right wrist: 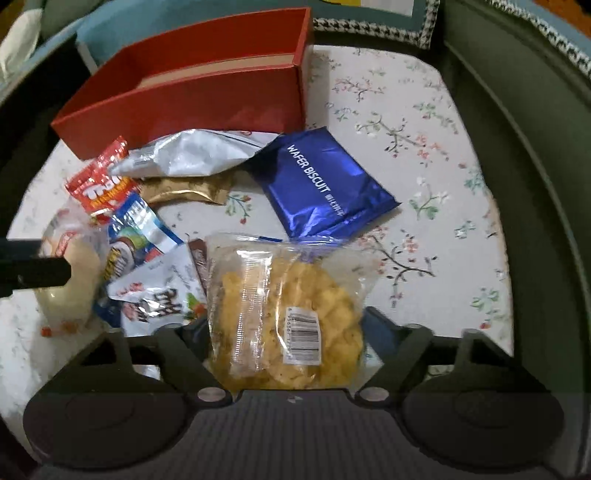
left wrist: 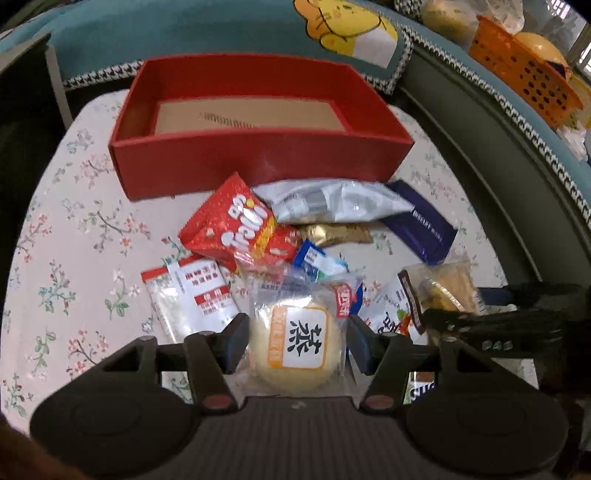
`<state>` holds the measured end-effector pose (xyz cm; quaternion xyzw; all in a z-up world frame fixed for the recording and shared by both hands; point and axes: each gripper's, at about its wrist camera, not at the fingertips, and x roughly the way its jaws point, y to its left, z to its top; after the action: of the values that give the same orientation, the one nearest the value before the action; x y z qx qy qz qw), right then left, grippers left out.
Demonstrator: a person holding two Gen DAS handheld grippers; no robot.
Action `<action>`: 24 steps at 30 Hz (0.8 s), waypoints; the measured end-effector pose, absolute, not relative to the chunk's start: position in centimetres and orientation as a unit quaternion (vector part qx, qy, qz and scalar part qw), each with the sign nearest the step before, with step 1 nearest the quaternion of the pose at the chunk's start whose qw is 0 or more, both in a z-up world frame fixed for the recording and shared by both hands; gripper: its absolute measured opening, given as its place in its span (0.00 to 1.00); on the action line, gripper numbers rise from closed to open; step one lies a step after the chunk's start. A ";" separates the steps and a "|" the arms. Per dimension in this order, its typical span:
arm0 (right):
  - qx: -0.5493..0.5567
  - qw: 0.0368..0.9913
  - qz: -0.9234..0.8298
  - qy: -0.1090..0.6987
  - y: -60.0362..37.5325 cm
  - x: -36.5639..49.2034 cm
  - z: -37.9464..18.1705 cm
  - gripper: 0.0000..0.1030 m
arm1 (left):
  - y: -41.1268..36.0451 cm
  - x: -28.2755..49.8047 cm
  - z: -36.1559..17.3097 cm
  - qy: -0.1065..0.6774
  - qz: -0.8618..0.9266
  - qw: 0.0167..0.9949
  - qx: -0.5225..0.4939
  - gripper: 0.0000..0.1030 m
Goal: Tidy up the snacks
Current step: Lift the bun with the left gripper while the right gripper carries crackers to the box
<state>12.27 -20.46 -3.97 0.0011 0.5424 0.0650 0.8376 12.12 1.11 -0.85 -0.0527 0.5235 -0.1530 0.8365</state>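
An empty red box (left wrist: 258, 162) stands at the back of the floral table (left wrist: 74, 229); it also shows in the right wrist view (right wrist: 192, 99). A pile of snack packets lies in front of it. My left gripper (left wrist: 297, 345) is closed on a round pale bun (left wrist: 295, 354) in clear wrap. My right gripper (right wrist: 286, 332) is closed on a clear bag of yellow crisps (right wrist: 291, 314). A red Trolli bag (left wrist: 232, 225), a silver bag (left wrist: 332, 203), a gold packet (left wrist: 336, 233) and a blue wafer biscuit pack (right wrist: 325, 188) lie loose.
A teal cushion (left wrist: 351, 33) and a sofa edge lie behind the table. An orange basket (left wrist: 524, 70) sits at the far right. A dark green rim (right wrist: 535, 147) borders the table on the right. Bare tablecloth lies to the left (left wrist: 55, 258) and right (right wrist: 424, 129).
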 end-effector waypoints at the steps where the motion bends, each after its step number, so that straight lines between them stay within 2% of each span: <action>1: 0.012 0.837 0.068 0.543 -20.8 12.2 -3.9 0.75 | 1.0 12.1 -1.1 0.527 -0.155 0.834 -0.050 0.86; 6: 0.045 0.837 0.080 0.539 -21.7 11.8 -3.1 0.74 | 0.4 12.4 -2.3 0.565 -0.148 0.809 -0.065 0.91; 9: 0.048 0.848 0.092 0.519 -21.4 11.4 -1.7 0.74 | 0.1 12.6 -2.7 0.567 -0.143 0.807 -0.078 1.00; 18: 0.062 0.850 0.124 0.508 -21.0 11.5 -0.6 0.74 | -0.1 13.0 -3.6 0.551 -0.091 0.823 -0.103 1.00; 21: 0.068 0.852 0.128 0.504 -21.1 11.3 -0.2 0.74 | -1.1 12.6 -3.6 0.543 -0.080 0.833 -0.072 1.00; 22: 0.068 0.853 0.129 0.502 -21.1 11.3 -0.1 0.74 | -1.6 12.3 -3.5 0.542 -0.078 0.835 -0.048 0.99; 23: 0.068 0.853 0.128 0.501 -21.2 11.2 -0.1 0.74 | -1.9 12.0 -3.3 0.540 -0.076 0.838 -0.028 0.90; 24: 0.068 0.853 0.128 0.501 -21.3 11.2 -0.1 0.74 | -1.9 11.8 -3.2 0.540 -0.076 0.838 -0.021 0.86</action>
<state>11.18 -21.26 -0.06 0.0682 0.5006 0.1279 0.8534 11.78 -1.89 -3.25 -0.0209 0.5400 -0.0762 0.8380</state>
